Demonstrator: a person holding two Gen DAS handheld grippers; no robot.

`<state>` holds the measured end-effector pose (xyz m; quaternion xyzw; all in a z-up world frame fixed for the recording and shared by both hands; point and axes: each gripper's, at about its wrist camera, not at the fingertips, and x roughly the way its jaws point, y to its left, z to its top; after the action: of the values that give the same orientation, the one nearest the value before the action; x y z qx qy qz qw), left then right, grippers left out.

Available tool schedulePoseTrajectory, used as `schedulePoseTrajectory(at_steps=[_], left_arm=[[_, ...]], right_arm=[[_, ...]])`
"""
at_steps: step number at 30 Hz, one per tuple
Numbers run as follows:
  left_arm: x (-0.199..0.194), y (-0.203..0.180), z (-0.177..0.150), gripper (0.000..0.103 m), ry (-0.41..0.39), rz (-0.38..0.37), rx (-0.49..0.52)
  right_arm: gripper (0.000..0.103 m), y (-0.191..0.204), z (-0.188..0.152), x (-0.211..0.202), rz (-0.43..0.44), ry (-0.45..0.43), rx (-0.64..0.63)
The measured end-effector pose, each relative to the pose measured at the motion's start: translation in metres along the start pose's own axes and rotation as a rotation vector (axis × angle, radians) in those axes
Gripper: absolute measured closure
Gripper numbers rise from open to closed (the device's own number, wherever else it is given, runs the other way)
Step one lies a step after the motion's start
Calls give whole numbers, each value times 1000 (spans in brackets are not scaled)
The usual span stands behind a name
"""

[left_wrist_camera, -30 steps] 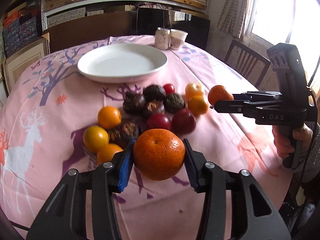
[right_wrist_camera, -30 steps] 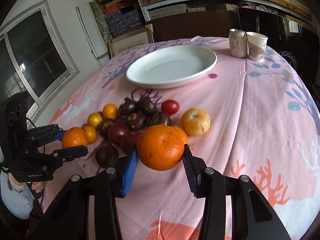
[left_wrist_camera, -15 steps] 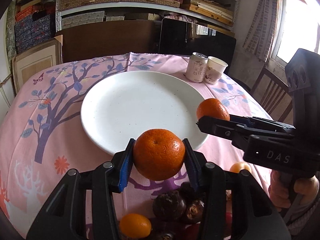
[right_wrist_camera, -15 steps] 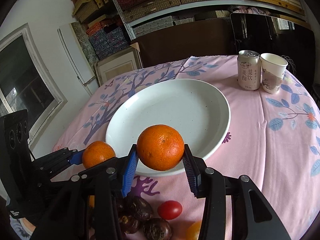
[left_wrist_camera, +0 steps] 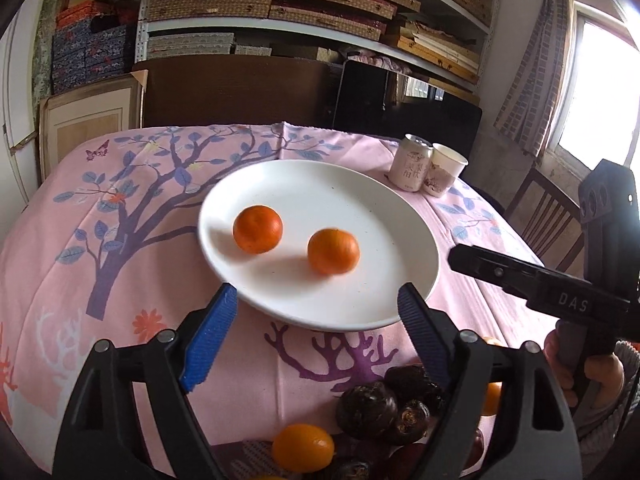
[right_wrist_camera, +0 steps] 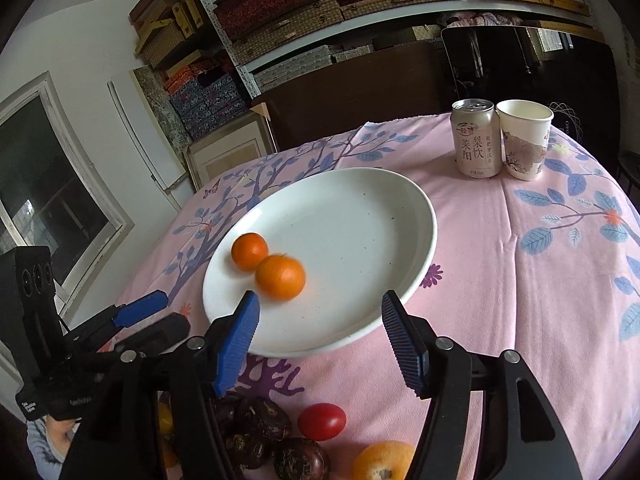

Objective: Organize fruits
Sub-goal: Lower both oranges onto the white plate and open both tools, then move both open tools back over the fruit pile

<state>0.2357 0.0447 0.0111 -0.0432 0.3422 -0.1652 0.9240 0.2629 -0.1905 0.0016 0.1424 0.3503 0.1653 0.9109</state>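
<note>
Both jaws have just been opening with nothing between them: left gripper [left_wrist_camera: 312, 308] and right gripper [right_wrist_camera: 318, 320] stand apart over the near rim of the white plate [left_wrist_camera: 372, 308]. Two oranges [left_wrist_camera: 258, 229] [left_wrist_camera: 333, 251] sit on it, blurred.

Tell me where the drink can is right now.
The drink can stands upright on the pink tablecloth beyond the white plate, at the far right in both wrist views, right beside the paper cup.
</note>
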Motion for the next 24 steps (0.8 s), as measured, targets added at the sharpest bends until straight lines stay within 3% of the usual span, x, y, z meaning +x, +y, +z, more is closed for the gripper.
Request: schedulePoseTrajectory(at_steps=[6, 12, 17, 21, 24], left_arm=[[-30, 24, -29, 23, -11, 22, -81], [-36, 13, -57, 23, 37, 23, -20], [-38, -1, -73, 12, 65, 27, 59], [-29, -1, -81, 12, 98, 95, 88], [-19, 13, -80, 12, 137, 131, 37]], right_arm=[[24, -9, -23, -36, -24, -49, 20], [17, -33, -43, -57, -3, -56, 116], [16, -47, -42, -60, -8, -63, 164], [16, -46, -43, -58, -7, -56, 159], [16, -45, -43, -58, -13, -56, 151]])
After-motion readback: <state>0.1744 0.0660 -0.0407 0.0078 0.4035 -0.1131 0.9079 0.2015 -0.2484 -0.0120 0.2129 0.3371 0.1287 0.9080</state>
